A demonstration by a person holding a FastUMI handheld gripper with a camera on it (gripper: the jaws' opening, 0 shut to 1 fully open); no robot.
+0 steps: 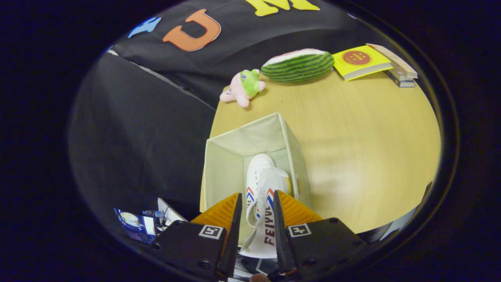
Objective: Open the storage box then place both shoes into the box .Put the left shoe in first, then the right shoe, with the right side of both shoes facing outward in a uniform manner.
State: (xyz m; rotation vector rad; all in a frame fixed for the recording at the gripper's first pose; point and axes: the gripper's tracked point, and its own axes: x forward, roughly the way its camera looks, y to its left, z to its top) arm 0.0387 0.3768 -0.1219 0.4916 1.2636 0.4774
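The claw (256,209) is clamped on a white canvas shoe (261,196), its 2 fingers (235,219) pressing the shoe's sides, and the shoe hangs toe-first over the open storage box (219,164). The toe reaches down inside the box, near its far wall; whether it touches the bottom cannot be told. The cream fabric box stands open-topped on the wooden desk (352,156), at the desk's edge. Beyond the box, a pink and green plush toy (243,88) lies on the desk, a watermelon-slice plush (298,65) just beside it. Farther from the box, past the watermelon, a yellow book (359,61) rests by stacked books (399,70).
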